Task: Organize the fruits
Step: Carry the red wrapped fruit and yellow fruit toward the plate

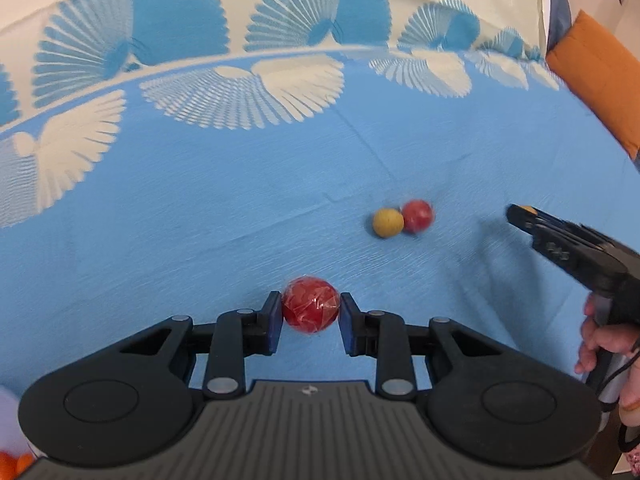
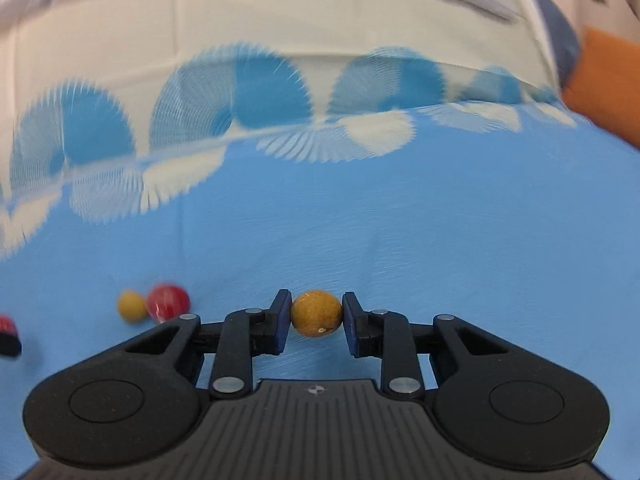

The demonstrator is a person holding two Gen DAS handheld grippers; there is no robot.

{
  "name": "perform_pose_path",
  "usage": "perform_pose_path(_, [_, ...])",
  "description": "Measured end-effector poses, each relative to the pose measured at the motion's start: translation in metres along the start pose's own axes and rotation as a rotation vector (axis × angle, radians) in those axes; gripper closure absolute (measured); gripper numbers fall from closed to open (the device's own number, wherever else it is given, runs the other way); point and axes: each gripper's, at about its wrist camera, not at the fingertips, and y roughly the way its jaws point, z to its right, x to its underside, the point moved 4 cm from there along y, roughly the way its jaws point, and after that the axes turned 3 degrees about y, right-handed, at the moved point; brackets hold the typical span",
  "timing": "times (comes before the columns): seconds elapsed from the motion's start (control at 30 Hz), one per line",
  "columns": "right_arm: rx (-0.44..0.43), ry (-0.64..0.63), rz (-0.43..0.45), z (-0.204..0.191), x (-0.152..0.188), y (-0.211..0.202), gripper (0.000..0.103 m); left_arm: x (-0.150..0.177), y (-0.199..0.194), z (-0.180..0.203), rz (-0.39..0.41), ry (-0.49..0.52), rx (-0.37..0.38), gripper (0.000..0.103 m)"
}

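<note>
My left gripper (image 1: 311, 312) is shut on a red fruit wrapped in clear film (image 1: 310, 304), held over the blue cloth (image 1: 200, 220). My right gripper (image 2: 316, 316) is shut on a yellow-brown fruit (image 2: 316, 313); it also shows in the left wrist view (image 1: 520, 216) at the right. A yellow fruit (image 1: 387, 222) and a red fruit (image 1: 417, 216) lie touching on the cloth between the grippers; they also show in the right wrist view as the yellow fruit (image 2: 131, 305) and the red fruit (image 2: 168, 302) at the left.
The blue cloth has white and blue fan patterns at the back (image 1: 256, 88). An orange cushion (image 1: 600, 80) lies at the far right. Orange fruits (image 1: 16, 462) show at the bottom left corner. The left gripper's tip (image 2: 8, 336) shows at the left edge.
</note>
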Motion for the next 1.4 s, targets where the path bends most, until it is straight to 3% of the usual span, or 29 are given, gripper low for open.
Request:
perform_pose_path(0.13, [-0.056,0.034,0.056,-0.007,-0.012,-0.047,0.074,0.012,-0.051,-0.007,0.041,-0.028,-0.031,0.07])
perform_pose_path(0.23, [-0.147,0.052,0.09,-0.03,-0.02,-0.091,0.074,0.025,-0.096,-0.014,0.059,-0.05,-0.068,0.07])
perform_pose_path(0.4, [-0.318,-0.025,0.134,-0.1,-0.022,-0.169,0.074,0.056,-0.172,-0.031,0.064,-0.076,-0.188,0.07])
perform_pose_path(0.57, [-0.41,-0.128,0.119,-0.165,0.004,-0.231,0.074,0.098,-0.233,-0.053,0.071,-0.122,-0.266,0.07])
perform_pose_path(0.77, [-0.487,-0.25,0.052,-0.219,0.043,-0.295,0.074,0.152,-0.29,-0.076,0.052,-0.201,-0.302,0.07])
perform_pose_path(1.07, [-0.604,-0.334,-0.088,-0.272,0.105,-0.372,0.074,0.225,-0.343,-0.097,0.059,-0.283,-0.323,0.07])
perform_pose_path(1.4, [-0.654,-0.486,-0.094,-0.308,0.149,-0.418,0.074,0.277,-0.366,-0.11,0.064,-0.339,-0.36,0.07])
